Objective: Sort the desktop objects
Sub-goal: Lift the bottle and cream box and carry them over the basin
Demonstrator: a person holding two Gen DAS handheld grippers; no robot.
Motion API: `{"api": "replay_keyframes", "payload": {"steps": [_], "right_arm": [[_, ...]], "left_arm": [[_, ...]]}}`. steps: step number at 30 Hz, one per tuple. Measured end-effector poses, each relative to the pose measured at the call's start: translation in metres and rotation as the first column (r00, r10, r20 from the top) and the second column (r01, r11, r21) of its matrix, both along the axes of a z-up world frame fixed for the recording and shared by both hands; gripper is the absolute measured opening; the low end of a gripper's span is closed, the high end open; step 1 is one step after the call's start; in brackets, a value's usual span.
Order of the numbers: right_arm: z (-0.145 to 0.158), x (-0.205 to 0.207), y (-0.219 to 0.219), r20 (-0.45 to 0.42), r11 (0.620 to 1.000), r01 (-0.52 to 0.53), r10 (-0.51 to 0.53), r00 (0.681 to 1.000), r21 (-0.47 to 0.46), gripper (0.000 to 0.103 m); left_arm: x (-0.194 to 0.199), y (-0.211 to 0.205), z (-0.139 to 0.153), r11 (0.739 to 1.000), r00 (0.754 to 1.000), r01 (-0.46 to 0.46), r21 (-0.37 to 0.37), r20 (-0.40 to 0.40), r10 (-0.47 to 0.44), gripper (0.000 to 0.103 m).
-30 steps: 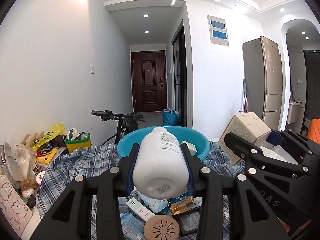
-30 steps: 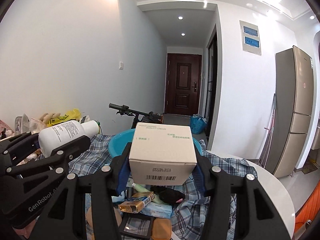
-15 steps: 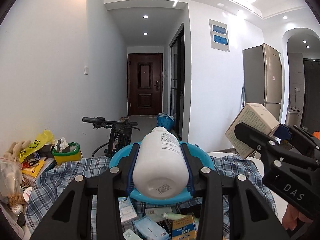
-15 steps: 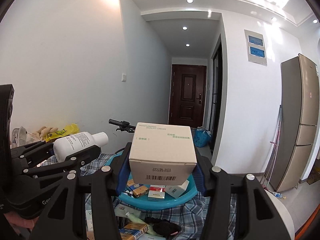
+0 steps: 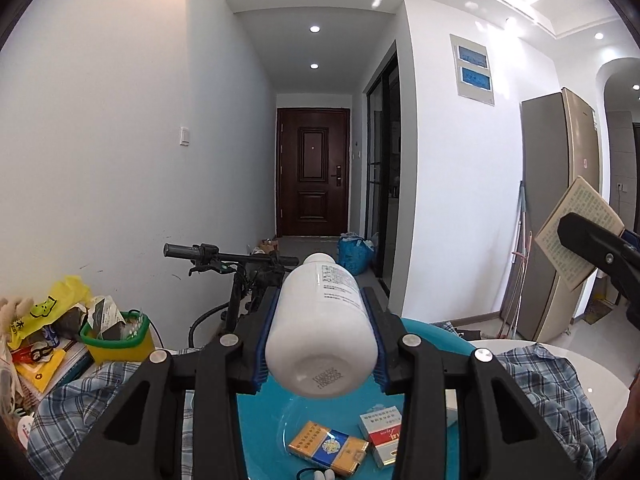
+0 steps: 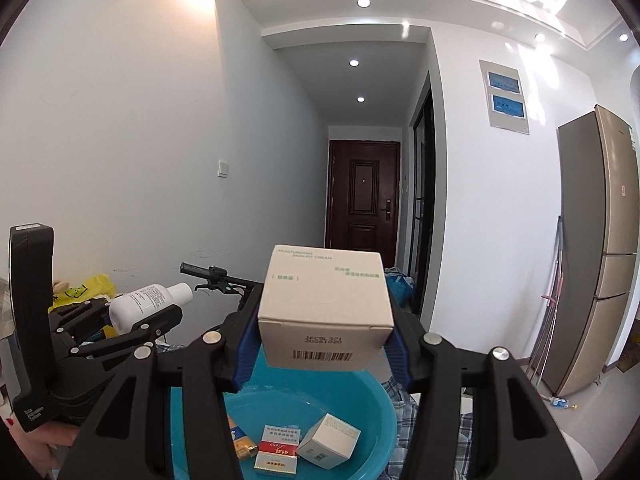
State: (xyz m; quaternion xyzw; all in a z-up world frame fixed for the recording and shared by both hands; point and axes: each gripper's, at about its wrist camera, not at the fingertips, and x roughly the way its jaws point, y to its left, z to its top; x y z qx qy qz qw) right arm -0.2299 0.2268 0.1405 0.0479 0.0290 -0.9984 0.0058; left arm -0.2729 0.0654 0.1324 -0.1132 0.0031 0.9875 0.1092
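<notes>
Step in hand: both loads are being carried to the blue basin (image 6: 384, 416), which serves as the drop spot for the sorted things.
Left tool (image 5: 322, 336): clenched on a white bottle (image 5: 324, 328), held lying along the fingers, base toward the camera and cap pointing away, blue pads pressed on both sides.
Right tool (image 6: 324, 328): grasping a white carton (image 6: 326, 308) with the barcode face toward the camera, pads on its left and right walls.
Where the bottle is: in the air above the near rim of the basin, clear of what lies inside.
Where the carton is: likewise aloft, over the basin's near side; in the left view it shows high at the right edge.
Basin contents: a yellow-and-blue pack (image 5: 328, 452), a red-and-white pack (image 6: 278, 454) and a small white box (image 6: 330, 446) lie on the bottom.
Basin place: on the checked cloth (image 5: 560, 384) toward the far edge of the white counter (image 5: 592, 376); how close to that edge is hard to judge through the fisheye.
Far-left corner: a green tub (image 5: 116, 336) and yellow bags, away from the work.
Next move, as I judge it: lower each tool past the rim, choose a bare patch of basin floor, then loosen the grip. The bottle is round and may roll onto the packs, so set it low before letting go.
</notes>
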Motion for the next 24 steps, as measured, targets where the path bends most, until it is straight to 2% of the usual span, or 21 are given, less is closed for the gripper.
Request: {"api": "replay_keyframes", "payload": {"steps": [6, 10, 15, 17, 18, 19, 21, 24], "right_arm": [[-0.006, -0.044, -0.002, 0.037, 1.0, 0.02, -0.019, 0.999, -0.009, 0.052], [-0.01, -0.065, 0.003, 0.059, 0.999, 0.011, -0.008, 0.998, -0.051, 0.052], [-0.016, -0.079, 0.008, 0.058, 0.999, 0.011, -0.009, 0.998, -0.042, 0.052], [-0.021, -0.077, 0.01, 0.061, 0.999, 0.005, -0.002, 0.998, -0.053, 0.052], [-0.023, -0.074, 0.011, 0.06, 0.998, -0.004, 0.007, 0.998, -0.063, 0.052], [-0.025, -0.069, 0.013, 0.051, 0.997, -0.02, 0.024, 0.998, -0.077, 0.052], [-0.026, -0.068, 0.012, 0.047, 0.996, -0.033, 0.037, 0.998, -0.082, 0.052], [-0.026, -0.066, 0.008, 0.039, 0.998, -0.034, 0.036, 0.999, -0.057, 0.052]], "left_arm": [[-0.038, 0.013, 0.005, 1.0, 1.0, 0.007, -0.001, -0.015, -0.007, 0.042], [-0.055, 0.022, 0.003, 1.0, 1.0, 0.013, -0.011, 0.002, -0.013, 0.042], [-0.059, 0.016, 0.001, 0.998, 0.999, 0.043, 0.039, 0.029, -0.044, 0.042], [-0.048, -0.001, -0.001, 0.991, 0.998, 0.043, 0.13, 0.047, -0.049, 0.042], [-0.04, -0.008, -0.003, 0.985, 0.998, 0.053, 0.165, 0.017, -0.057, 0.042], [-0.036, -0.009, 0.0, 0.987, 0.999, 0.034, 0.155, -0.001, -0.035, 0.042], [-0.031, -0.002, 0.006, 0.999, 1.0, 0.003, 0.041, -0.017, -0.002, 0.042], [-0.023, 0.001, 0.009, 0.999, 0.999, 0.003, 0.04, -0.042, -0.001, 0.042]]}}
